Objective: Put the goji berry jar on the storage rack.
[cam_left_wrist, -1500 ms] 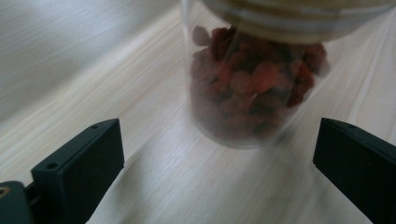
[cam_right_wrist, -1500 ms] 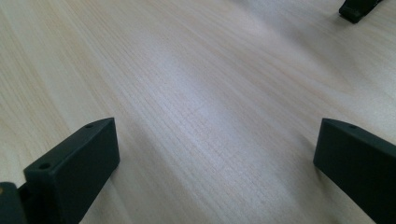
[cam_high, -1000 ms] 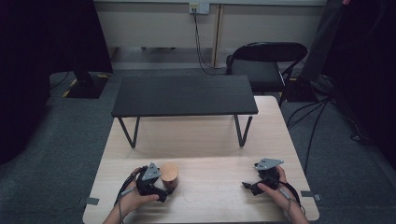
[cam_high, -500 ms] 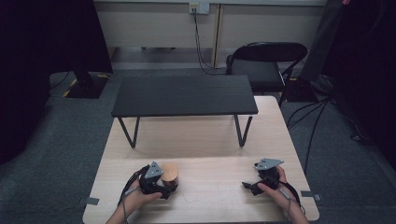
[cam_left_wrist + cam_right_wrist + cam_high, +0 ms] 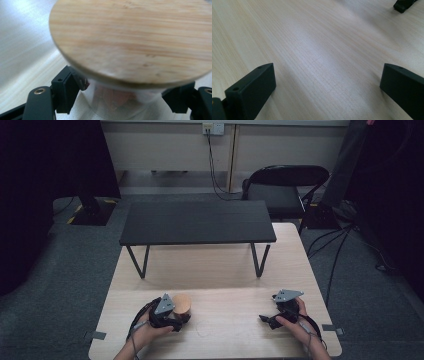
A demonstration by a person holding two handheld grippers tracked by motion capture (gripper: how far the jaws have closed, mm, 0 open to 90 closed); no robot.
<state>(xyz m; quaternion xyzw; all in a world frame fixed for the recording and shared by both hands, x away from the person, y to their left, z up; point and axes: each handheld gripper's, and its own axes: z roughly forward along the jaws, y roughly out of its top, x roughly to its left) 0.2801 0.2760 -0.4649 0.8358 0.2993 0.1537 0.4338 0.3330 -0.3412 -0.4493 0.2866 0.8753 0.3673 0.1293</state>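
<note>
No readable writing

We found no text, label, brand, number or sign that we could read on the jar's wooden lid (image 5: 132, 40), the pale table (image 5: 312, 50) or the wall behind (its outlet plate (image 5: 208, 127) looked too small to tell).

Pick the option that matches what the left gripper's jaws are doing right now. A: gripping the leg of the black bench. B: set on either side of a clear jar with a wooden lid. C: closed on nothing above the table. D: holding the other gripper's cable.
B: in the left gripper view the black jaws flank the glass body of the jar just under its wooden lid, while the left gripper sits at the jar on the table.
</note>
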